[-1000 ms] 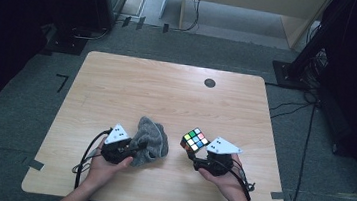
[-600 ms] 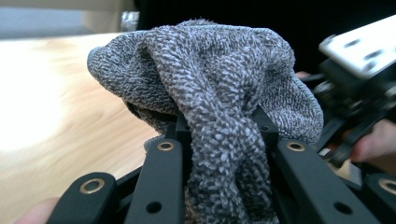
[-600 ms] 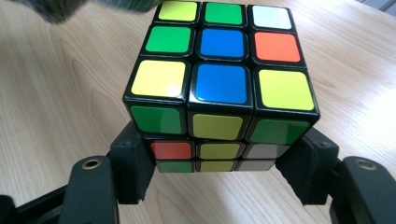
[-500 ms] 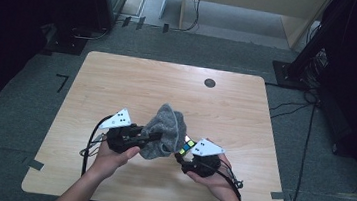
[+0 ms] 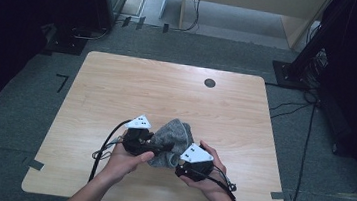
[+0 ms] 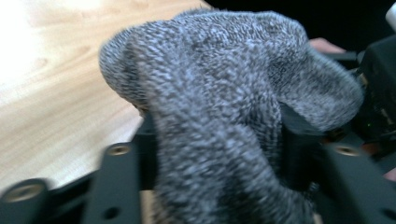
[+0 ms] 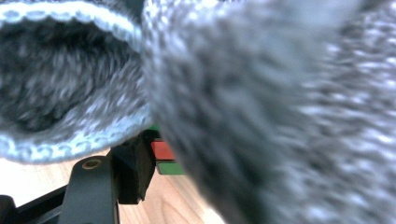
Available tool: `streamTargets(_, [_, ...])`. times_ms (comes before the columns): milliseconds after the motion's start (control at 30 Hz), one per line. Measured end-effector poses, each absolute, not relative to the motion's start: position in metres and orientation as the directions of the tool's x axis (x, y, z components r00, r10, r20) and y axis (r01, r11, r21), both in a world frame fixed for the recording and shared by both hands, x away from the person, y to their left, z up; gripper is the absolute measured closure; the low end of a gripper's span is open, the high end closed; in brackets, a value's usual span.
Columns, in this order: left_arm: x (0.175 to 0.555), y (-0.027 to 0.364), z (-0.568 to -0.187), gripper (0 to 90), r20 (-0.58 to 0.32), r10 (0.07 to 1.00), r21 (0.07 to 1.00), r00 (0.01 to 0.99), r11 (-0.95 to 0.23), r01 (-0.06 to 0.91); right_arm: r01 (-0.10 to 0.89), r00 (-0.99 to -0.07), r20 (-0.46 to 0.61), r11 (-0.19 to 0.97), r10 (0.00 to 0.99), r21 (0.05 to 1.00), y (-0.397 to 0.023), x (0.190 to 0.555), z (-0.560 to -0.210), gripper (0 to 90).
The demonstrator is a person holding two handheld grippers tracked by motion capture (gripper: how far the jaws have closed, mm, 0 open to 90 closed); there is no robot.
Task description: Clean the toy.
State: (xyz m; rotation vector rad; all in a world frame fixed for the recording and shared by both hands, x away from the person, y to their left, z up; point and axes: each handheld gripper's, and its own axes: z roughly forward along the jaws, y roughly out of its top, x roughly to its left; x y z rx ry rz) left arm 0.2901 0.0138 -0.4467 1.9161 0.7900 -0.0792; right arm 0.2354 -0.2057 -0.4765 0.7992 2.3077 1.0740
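We were in the middle of covering the colourful puzzle cube (image 7: 163, 158) with the grey knitted woollen cloth (image 5: 171, 140), near the front edge of the light wooden table (image 5: 117, 89). In the high view our left gripper (image 5: 152, 146) and right gripper (image 5: 179, 167) sat close together, the cloth bunched between and over them.

The left gripper's jaws had just been opening, with the cloth (image 6: 224, 116) draped thickly across them. Whether the pads still pressed on the fabric we could not tell, since the knit hid them. The right gripper's jaws stood around the cube, red and green tiles showing just beside the one black jaw that was visible, and we judged them closed on it. The cloth's pale-edged hem (image 7: 70, 140) hung right in front of that camera.

The next move, as we judged it, called for letting the cloth fall free of the left jaws without dragging it back off. After that, the right gripper would have to slip out from under the fabric without disturbing the cube.
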Motion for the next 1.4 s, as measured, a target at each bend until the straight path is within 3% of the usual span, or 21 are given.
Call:
streamTargets(67, [0.297,0.024,-0.446,59.8,-0.427,0.469,0.787,0.773,-0.228,0.573,0.297,-0.721,-0.168,0.518,0.672,0.802,-0.207,0.235,-0.475,35.0])
streamTargets(167, [0.298,0.03,-0.446,65.7,-0.4,0.51,0.795,0.762,-0.221,0.565,0.294,-0.721,-0.174,0.523,0.67,0.8,-0.209,0.234,-0.476,35.0])
streamTargets(267, [0.295,0.032,-0.445,68.1,-0.343,0.55,0.812,0.761,-0.233,0.535,0.292,-0.723,-0.175,0.525,0.669,0.8,-0.209,0.234,-0.478,35.0])
streamTargets(367, [0.288,0.031,-0.441,67.2,-0.335,0.52,0.831,0.786,-0.229,0.506,0.311,-0.725,-0.145,0.508,0.673,0.804,-0.21,0.235,-0.483,35.0])
streamTargets(467, [0.269,0.01,-0.438,64.7,-0.151,0.534,0.855,0.832,-0.352,0.381,0.305,-0.735,-0.145,0.513,0.662,0.802,-0.206,0.235,-0.485,35.0])
streamTargets(500, [0.269,0.01,-0.438,64.4,-0.151,0.534,0.855,0.832,-0.352,0.381,0.305,-0.735,-0.145,0.513,0.662,0.802,-0.206,0.235,-0.485,35.0])
streamTargets(567, [0.262,0.002,-0.438,64.7,-0.034,0.569,0.851,0.822,-0.414,0.322,0.296,-0.734,-0.162,0.525,0.66,0.798,-0.201,0.233,-0.486,35.0])
streamTargets(700, [0.275,0.016,-0.44,67.4,-0.087,0.638,0.846,0.765,-0.358,0.395,0.305,-0.727,-0.137,0.496,0.673,0.813,-0.204,0.231,-0.487,35.1])
streamTargets(800, [0.275,0.022,-0.44,67.8,-0.136,0.623,0.852,0.771,-0.324,0.412,0.307,-0.738,-0.113,0.48,0.666,0.822,-0.205,0.23,-0.485,35.0])
streamTargets(1000, [0.259,0.006,-0.436,65.9,0.021,0.627,0.854,0.779,-0.416,0.312,0.315,-0.728,-0.121,0.487,0.674,0.815,-0.199,0.231,-0.487,35.0])
streamTargets(1133, [0.273,0.021,-0.436,66.9,-0.039,0.688,0.851,0.724,-0.357,0.385,0.314,-0.719,-0.12,0.473,0.685,0.823,-0.2,0.231,-0.484,35.0])
streamTargets(1233, [0.271,0.023,-0.432,66.7,-0.14,0.604,0.871,0.785,-0.302,0.388,0.324,-0.72,-0.089,0.447,0.689,0.834,-0.203,0.23,-0.481,35.0])
streamTargets(1300, [0.263,0.008,-0.431,66.2,-0.092,0.566,0.862,0.819,-0.366,0.35,0.324,-0.713,-0.1,0.452,0.694,0.831,-0.203,0.23,-0.482,35.0])
streamTargets(1333, [0.263,0.0,-0.434,66.0,-0.044,0.605,0.848,0.795,-0.398,0.349,0.322,-0.719,-0.098,0.454,0.688,0.831,-0.203,0.23,-0.483,35.0])
streamTargets(1400, [0.27,0.003,-0.439,66.2,-0.072,0.627,0.839,0.775,-0.382,0.387,0.318,-0.701,-0.141,0.483,0.699,0.816,-0.203,0.229,-0.485,35.0])
